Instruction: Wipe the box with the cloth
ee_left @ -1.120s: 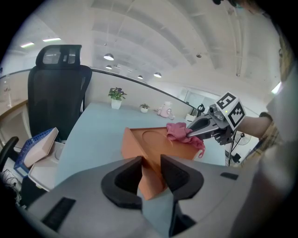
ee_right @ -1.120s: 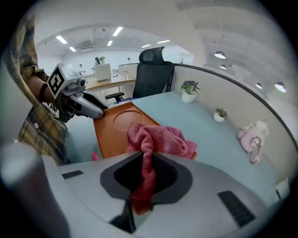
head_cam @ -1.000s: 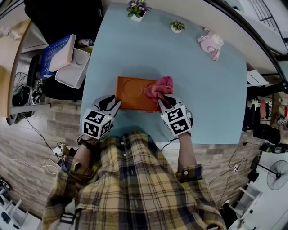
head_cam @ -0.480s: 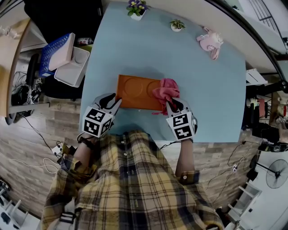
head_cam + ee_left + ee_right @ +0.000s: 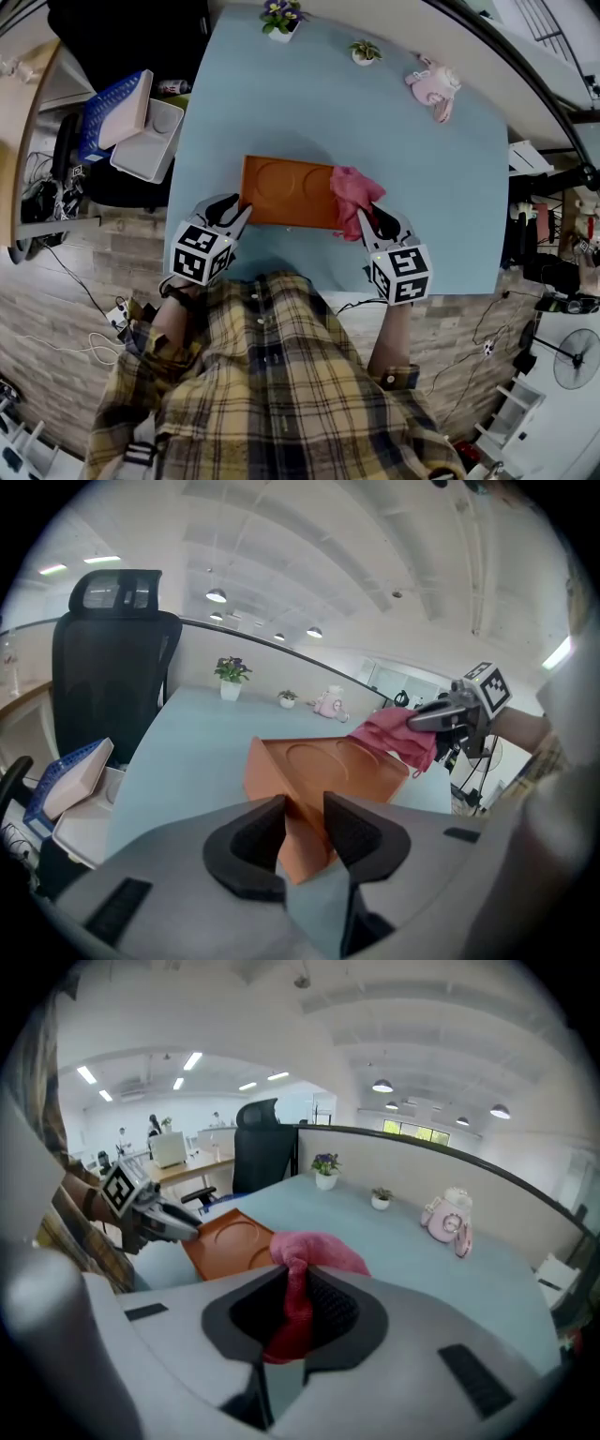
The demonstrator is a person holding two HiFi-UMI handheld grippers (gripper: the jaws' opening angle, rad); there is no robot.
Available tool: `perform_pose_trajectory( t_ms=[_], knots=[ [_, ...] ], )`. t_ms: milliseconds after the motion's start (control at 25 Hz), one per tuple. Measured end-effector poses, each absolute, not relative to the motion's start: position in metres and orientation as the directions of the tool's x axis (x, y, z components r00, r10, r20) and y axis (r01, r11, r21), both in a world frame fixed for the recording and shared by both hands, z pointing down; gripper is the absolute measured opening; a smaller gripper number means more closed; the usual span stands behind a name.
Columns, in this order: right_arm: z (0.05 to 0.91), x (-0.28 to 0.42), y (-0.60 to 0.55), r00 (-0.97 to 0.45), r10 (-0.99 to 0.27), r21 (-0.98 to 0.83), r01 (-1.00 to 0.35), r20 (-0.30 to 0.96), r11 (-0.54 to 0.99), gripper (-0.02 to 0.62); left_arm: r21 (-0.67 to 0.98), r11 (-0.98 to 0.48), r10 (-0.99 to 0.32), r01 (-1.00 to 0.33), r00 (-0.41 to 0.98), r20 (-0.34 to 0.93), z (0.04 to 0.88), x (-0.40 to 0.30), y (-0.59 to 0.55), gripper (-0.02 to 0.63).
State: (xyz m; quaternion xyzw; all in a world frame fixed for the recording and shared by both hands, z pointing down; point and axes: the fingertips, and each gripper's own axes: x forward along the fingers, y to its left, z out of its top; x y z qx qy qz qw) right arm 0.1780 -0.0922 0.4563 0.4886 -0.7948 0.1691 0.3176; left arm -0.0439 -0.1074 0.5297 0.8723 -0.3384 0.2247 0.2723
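The right claw has drawn the cloth off the middle of the box to its right end, nearer the person. The box and the left claw have kept their place.

The box is a flat orange rectangle with a smooth, matte face and two shallow round hollows pressed into its top. It lies on the pale blue tabletop, long side across, just ahead of the person.

The left claw is clamped on the box's near left corner, with the thin orange wall standing between its black pads. The right claw is closed on the cloth: a twisted red-pink strand runs down between its ribbed pads, and the rest bunches ahead of them in a soft, fuzzy lump. The cloth sits at the box's right end, partly past the edge. No view settles whether it touches the box.

Both claws have grey moulded bodies and carry a cube with black-and-white square markers.

At the tabletop's far edge stand two small white pots with plants and a rounded pink toy.
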Motion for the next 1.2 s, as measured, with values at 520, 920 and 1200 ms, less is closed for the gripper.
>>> perform_pose_trajectory(
  t_ms=[520, 920, 1200],
  knots=[
    [0.363, 0.021, -0.055, -0.745, -0.524, -0.142, -0.62, 0.413, 0.772, 0.058, 0.323, -0.62, -0.487, -0.715, 0.673, 0.556, 0.53, -0.043, -0.108, 0.124],
    [0.449, -0.031, -0.062, -0.756, -0.404, -0.244, -0.581, 0.515, 0.776, 0.057, 0.324, -0.616, -0.506, -0.718, 0.676, 0.536, 0.53, -0.043, -0.107, 0.126],
    [0.495, -0.031, -0.078, -0.677, -0.438, -0.142, -0.622, 0.591, 0.77, 0.057, 0.322, -0.612, -0.52, -0.723, 0.674, 0.524, 0.532, -0.043, -0.108, 0.126]
  ],
)
